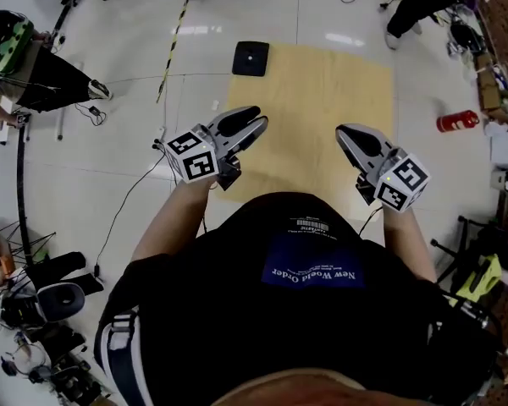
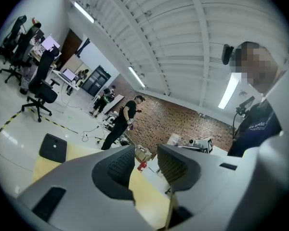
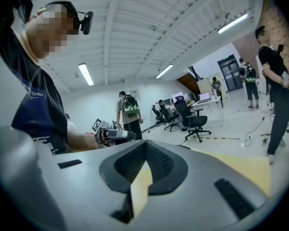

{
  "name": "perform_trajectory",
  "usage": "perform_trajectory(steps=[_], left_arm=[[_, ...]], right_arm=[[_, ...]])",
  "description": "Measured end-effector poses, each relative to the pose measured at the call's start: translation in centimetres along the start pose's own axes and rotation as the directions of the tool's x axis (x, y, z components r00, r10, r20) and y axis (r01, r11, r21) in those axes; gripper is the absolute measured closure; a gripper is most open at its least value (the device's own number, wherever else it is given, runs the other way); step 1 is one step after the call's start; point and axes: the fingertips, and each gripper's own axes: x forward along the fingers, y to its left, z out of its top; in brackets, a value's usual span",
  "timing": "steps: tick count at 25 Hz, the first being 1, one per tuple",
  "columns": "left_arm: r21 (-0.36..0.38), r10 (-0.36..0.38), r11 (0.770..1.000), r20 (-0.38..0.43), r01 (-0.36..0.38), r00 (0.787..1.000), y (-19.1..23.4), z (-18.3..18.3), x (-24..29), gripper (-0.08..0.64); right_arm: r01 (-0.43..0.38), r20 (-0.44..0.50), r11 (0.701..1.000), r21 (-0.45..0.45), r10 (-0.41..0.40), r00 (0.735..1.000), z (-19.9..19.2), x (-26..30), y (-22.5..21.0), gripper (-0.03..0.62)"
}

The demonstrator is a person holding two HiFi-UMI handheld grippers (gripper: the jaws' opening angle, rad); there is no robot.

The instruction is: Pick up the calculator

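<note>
No calculator shows in any view. In the head view the person holds both grippers out at waist height over a tan floor mat [image 1: 313, 117]. The left gripper [image 1: 256, 123] points up and to the right; in the left gripper view its jaws [image 2: 145, 159] stand a little apart with nothing between the ribbed pads. The right gripper [image 1: 347, 134] points up and to the left; in the right gripper view [image 3: 145, 150] its jaws meet at the tips with nothing between them. The right gripper view also catches the left gripper [image 3: 111, 134] in the person's hand.
A black square plate [image 1: 251, 58] lies at the mat's far left corner. A red fire extinguisher [image 1: 456, 122] lies on the floor at right. Yellow-black tape [image 1: 173, 45] crosses the white floor. A person in black [image 2: 119, 124] stands by cluttered benches; office chairs [image 3: 195, 119] stand further off.
</note>
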Motion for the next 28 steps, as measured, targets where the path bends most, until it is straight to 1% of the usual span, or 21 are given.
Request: perform_trajectory(steps=[3, 5, 7, 9, 12, 14, 15, 16, 19, 21, 24, 28], left_arm=[[0.011, 0.026, 1.000, -0.016, -0.026, 1.000, 2.1, 0.2, 1.2, 0.394], [0.026, 0.066, 0.998, -0.031, -0.065, 0.997, 3.6, 0.1, 1.6, 0.346], [0.052, 0.115, 0.992, -0.065, -0.112, 0.991, 5.2, 0.0, 1.8, 0.284], [0.083, 0.179, 0.982, -0.106, -0.170, 0.978, 7.2, -0.2, 1.8, 0.208], [0.116, 0.293, 0.954, -0.154, -0.277, 0.944, 11.4, 0.2, 1.8, 0.086], [0.121, 0.365, 0.930, -0.180, -0.348, 0.913, 14.5, 0.4, 2.3, 0.030], [0.122, 0.402, 0.915, -0.195, -0.384, 0.895, 16.1, 0.4, 2.6, 0.008], [0.126, 0.439, 0.898, -0.212, -0.421, 0.873, 17.8, 0.3, 2.9, -0.004], [0.151, 0.540, 0.841, -0.275, -0.519, 0.796, 22.8, -0.6, 4.3, -0.028], [0.159, 0.571, 0.818, -0.327, -0.552, 0.753, 25.9, -1.3, 6.0, -0.028], [0.149, 0.598, 0.791, -0.388, -0.593, 0.701, 30.3, -2.4, 8.8, -0.028], [0.146, 0.647, 0.735, -0.441, -0.662, 0.621, 35.6, -4.3, 10.9, -0.028]], right_arm=[[0.021, -0.011, 1.000, 0.017, -0.021, 1.000, -0.3, 0.3, -0.4, 0.607], [0.017, -0.011, 1.000, 0.019, -0.017, 1.000, -0.3, 0.7, -0.4, 0.607], [0.004, -0.007, 1.000, 0.018, -0.004, 1.000, -0.3, 1.1, -0.2, 0.607], [-0.015, 0.003, 1.000, 0.020, 0.015, 1.000, -0.2, 1.5, -0.1, 0.607], [-0.042, 0.021, 0.999, 0.020, 0.041, 0.999, -0.1, 2.2, -0.5, 0.607], [-0.050, 0.030, 0.998, 0.024, 0.049, 0.998, -0.3, 2.2, -1.2, 0.607], [-0.051, 0.034, 0.998, 0.030, 0.050, 0.998, -0.5, 2.2, -1.5, 0.607], [-0.050, 0.037, 0.998, 0.040, 0.049, 0.998, -0.8, 2.0, -1.8, 0.607], [-0.046, 0.043, 0.996, 0.081, 0.042, 0.998, -2.4, 1.7, -3.0, 0.607], [-0.041, 0.042, 0.994, 0.102, 0.037, 0.998, -3.5, 1.6, -4.0, 0.607], [-0.033, 0.041, 0.992, 0.121, 0.029, 0.999, -4.8, 1.8, -5.7, 0.607], [-0.022, 0.056, 0.988, 0.153, 0.013, 0.998, -6.1, 2.0, -7.3, 0.607]])
